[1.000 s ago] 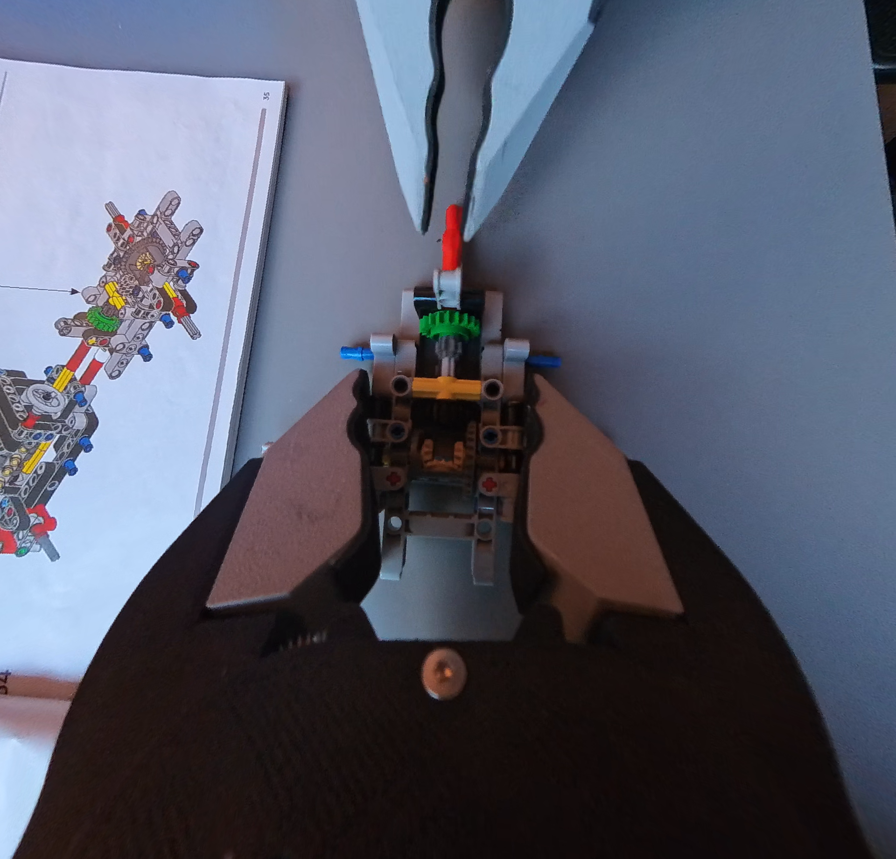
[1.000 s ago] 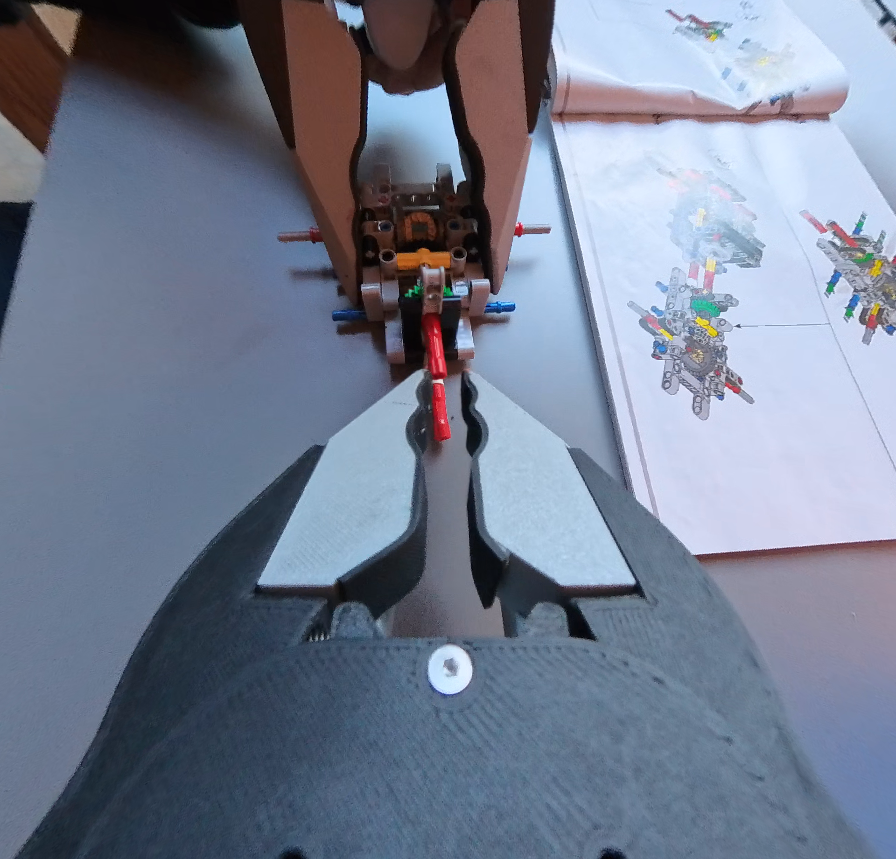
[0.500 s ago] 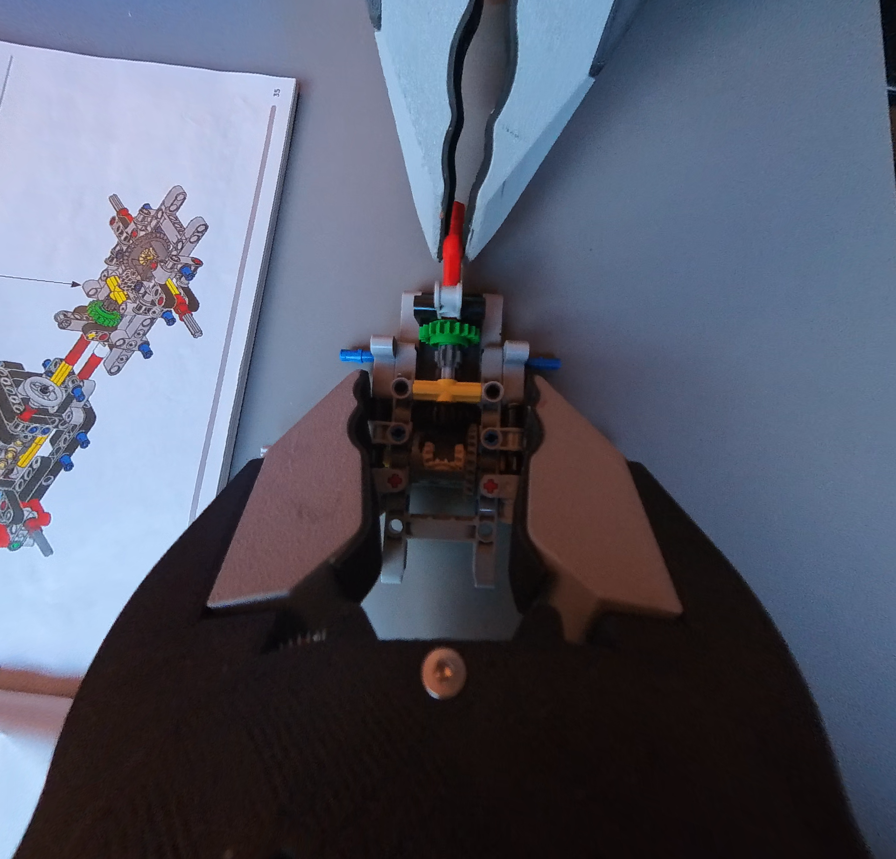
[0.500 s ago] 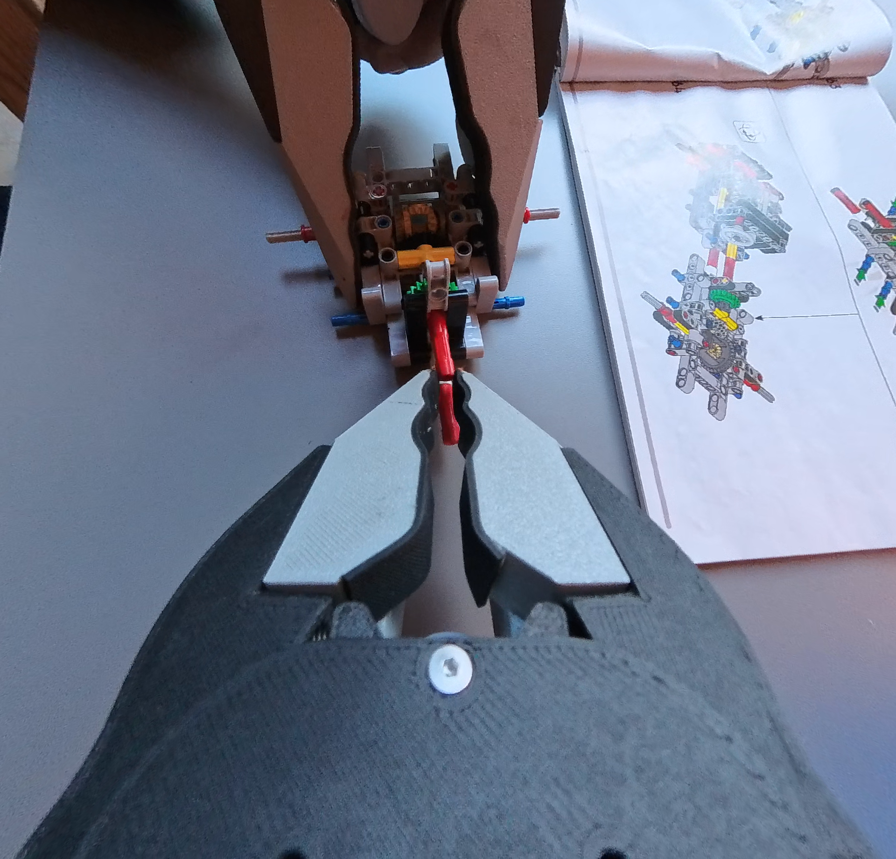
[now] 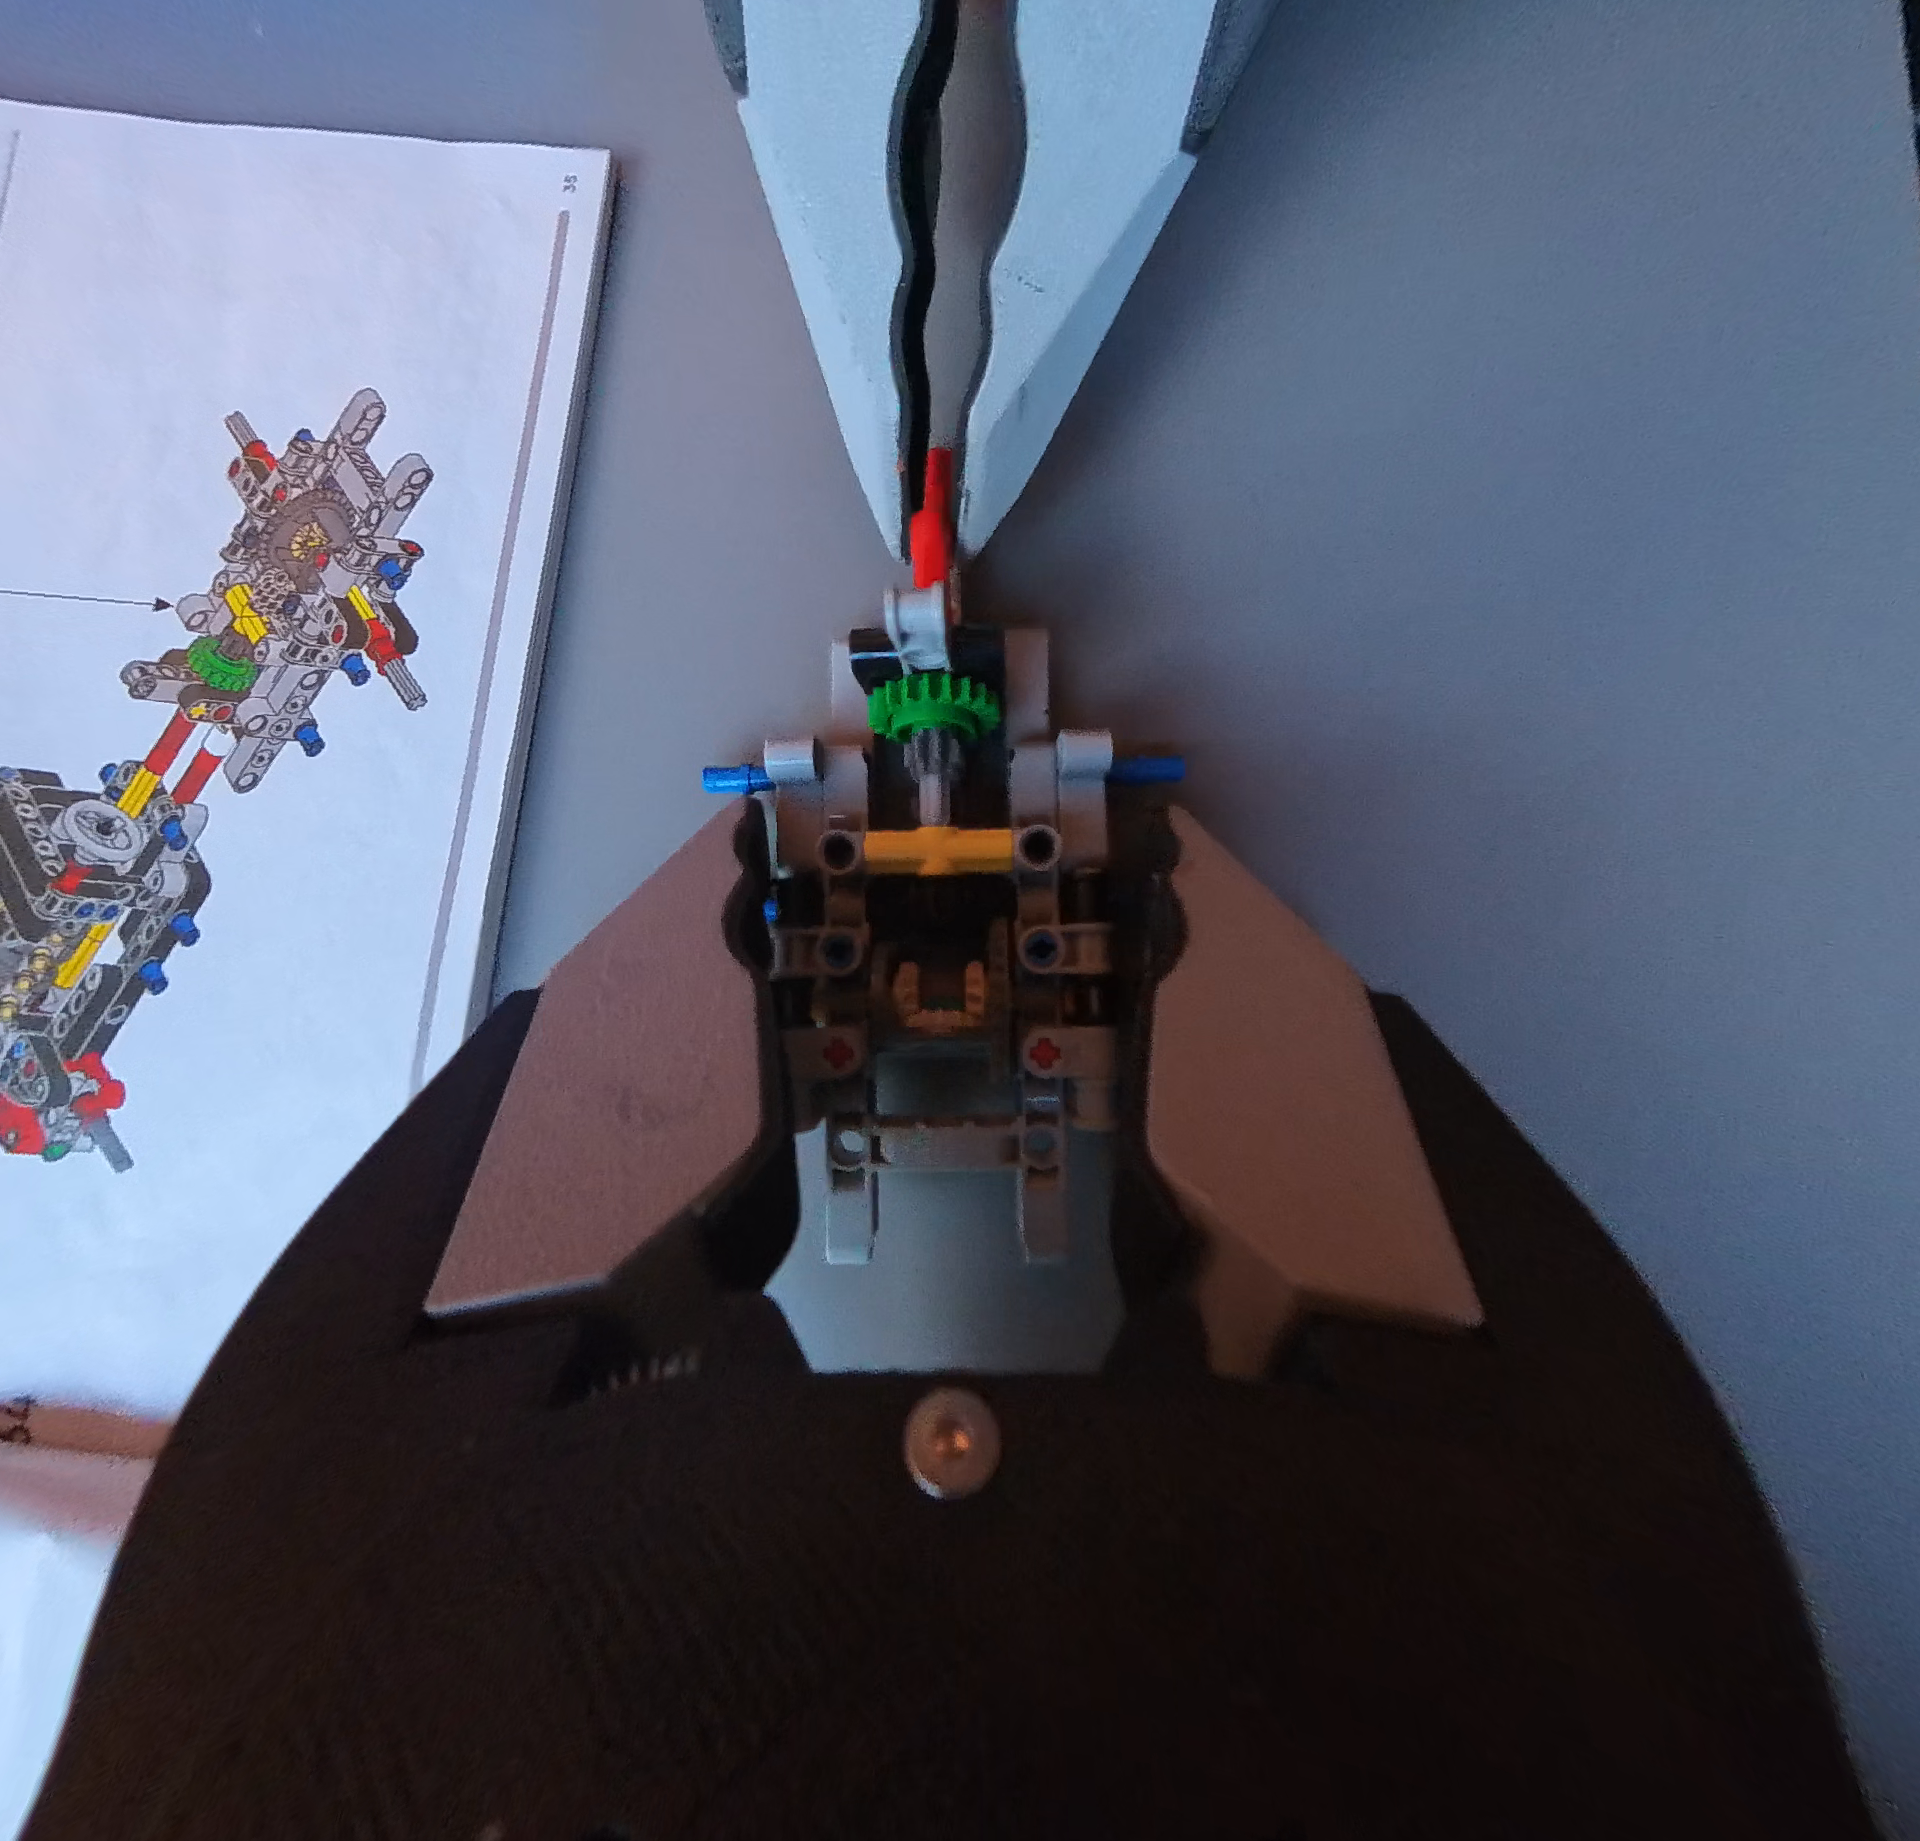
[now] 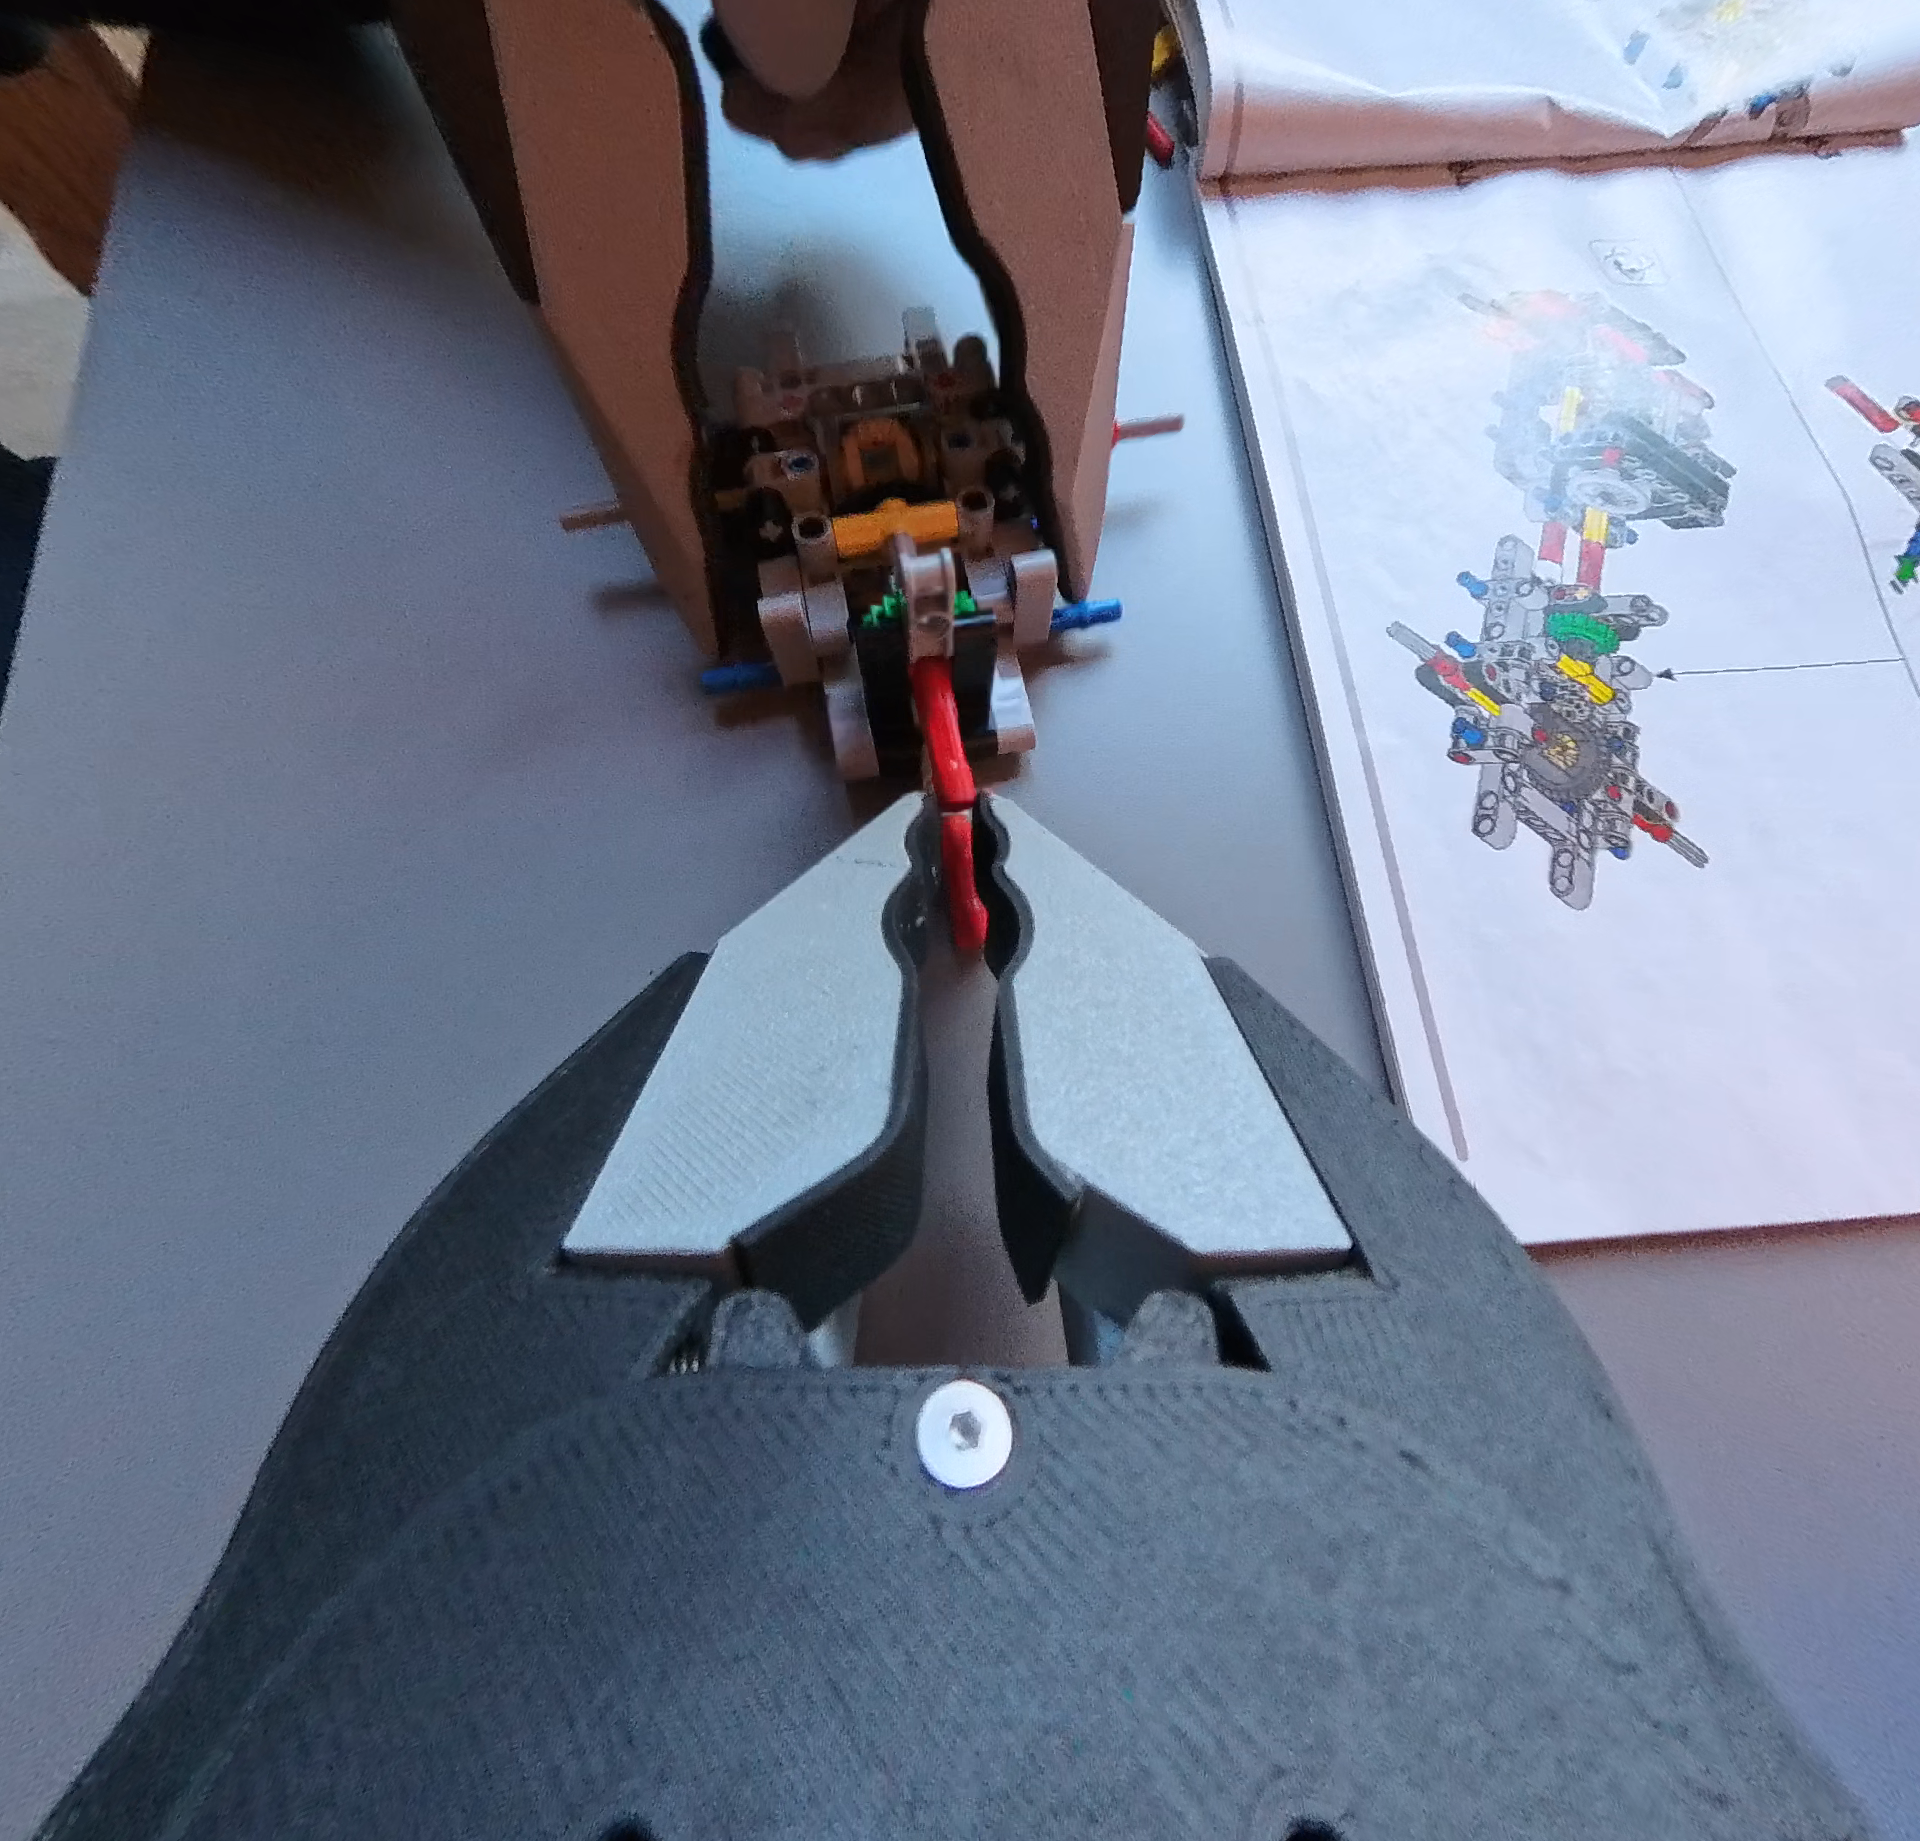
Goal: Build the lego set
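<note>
Grey tabletop [image 5: 1455,441] is being taken up by two things: an open instruction booklet [image 5: 312,337] with coloured build drawings, lying flat along one side, and a small brick-built gear assembly [image 5: 940,960] just beside its edge. No container is being shown in either view.

The assembly is being straddled by the left gripper [image 5: 951,825]. Its brown fingers [image 6: 613,337] are being held spread, one along each flank of the grey frame, and the dark pads appear to be standing just off the sides rather than pressing on them, though the narrow margins are being blurred by shadow. The frame is being seen resting on the table between them, with a yellow cross piece [image 5: 940,846] spanning its middle, a green gear [image 5: 932,705] sitting beyond that, and blue pins [image 5: 732,778] sticking out sideways past the fingertips.

From the opposite end, the right gripper [image 6: 954,804] is being pointed straight at the assembly. Its pale grey fingers [image 5: 831,285] are being pressed nearly together, and a red axle [image 6: 940,721] is being pinched between the wavy pads near their tips. The far end of that axle is being met by a small grey connector [image 6: 930,596] at the front of the assembly, just ahead of the green gear, so the red piece is being bridged between the pinching tips and the model.
</note>
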The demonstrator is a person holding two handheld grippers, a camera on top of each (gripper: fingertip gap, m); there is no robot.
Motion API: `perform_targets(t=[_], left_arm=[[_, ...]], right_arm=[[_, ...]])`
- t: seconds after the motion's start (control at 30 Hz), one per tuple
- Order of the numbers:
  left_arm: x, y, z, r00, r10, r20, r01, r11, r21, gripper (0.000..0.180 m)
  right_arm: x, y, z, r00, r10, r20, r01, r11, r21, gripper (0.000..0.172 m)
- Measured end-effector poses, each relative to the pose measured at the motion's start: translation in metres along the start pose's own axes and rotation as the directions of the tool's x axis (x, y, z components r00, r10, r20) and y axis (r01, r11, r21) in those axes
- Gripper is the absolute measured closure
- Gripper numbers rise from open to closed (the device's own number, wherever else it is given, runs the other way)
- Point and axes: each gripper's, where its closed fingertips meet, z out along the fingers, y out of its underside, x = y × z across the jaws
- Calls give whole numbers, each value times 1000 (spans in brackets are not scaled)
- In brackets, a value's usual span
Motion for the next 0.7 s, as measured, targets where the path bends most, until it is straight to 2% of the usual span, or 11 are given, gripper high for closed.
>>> perform_targets(t=[0.13, 0.2, 0.3, 0.47, 0.57, 0.63, 0.7], left_arm=[[0, 2, 0, 1000, 2, -8, -2, 1000, -24, 110], [-1, 3, -1, 1000, -2, -13, 2, 999, -35, 118], [-2, 5, -2, 1000, 0, -6, 0, 999, -52, 119], [-2, 5, -3, 1000, -17, -10, 17, 999, -40, 119], [2, 2, -1, 1000, -8, -28, 8, 1000, -18, 119], [2, 2, -1, 1000, -2, -23, 1, 1000, -28, 119], [2, 2, -1, 1000, -8, -27, 7, 1000, -25, 118]], right_arm=[[0, 0, 2, 1000, -17, -9, 17, 1000, -8, 169], [-1, -2, 2, 1000, -6, -1, 6, 1000, -3, 170], [-1, -4, 4, 1000, -18, -18, 18, 1000, -7, 170], [-1, -6, 5, 1000, -2, -9, 2, 1000, 4, 169], [-10, -15, 7, 999, -10, 35, 8, 999, 50, 154], [-8, -16, 10, 1000, -12, 21, 11, 999, 39, 136], [-7, -14, 11, 1000, -11, 16, 11, 1000, 27, 127]])
